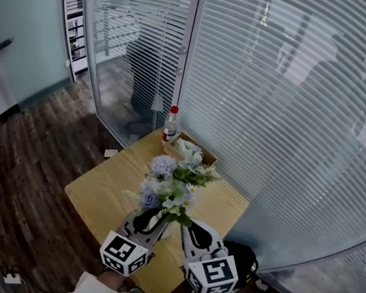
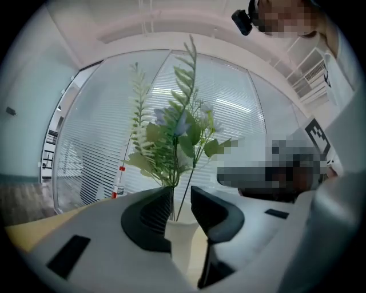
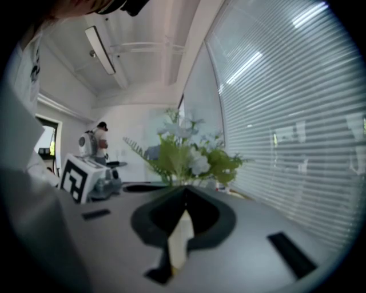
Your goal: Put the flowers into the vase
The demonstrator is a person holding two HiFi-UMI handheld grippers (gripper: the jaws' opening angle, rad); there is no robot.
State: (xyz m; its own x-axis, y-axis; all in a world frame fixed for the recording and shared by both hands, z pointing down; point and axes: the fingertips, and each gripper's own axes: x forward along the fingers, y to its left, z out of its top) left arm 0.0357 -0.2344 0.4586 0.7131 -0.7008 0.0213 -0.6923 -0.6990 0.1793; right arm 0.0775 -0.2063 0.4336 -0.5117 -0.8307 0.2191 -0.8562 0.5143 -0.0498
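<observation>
Left grey gripper (image 2: 182, 196) w/ black jaws is half open round green stems (image 2: 191, 177) of the blue & white flowers (image 2: 176, 127), standing in the white vase (image 2: 180, 240) just ahead. Right gripper (image 3: 183, 193) looks pinched on that vase. Backing out crooked could snag stems & tip it.

No legible text anywhere — bottle (image 1: 171, 123) label unreadable.
</observation>
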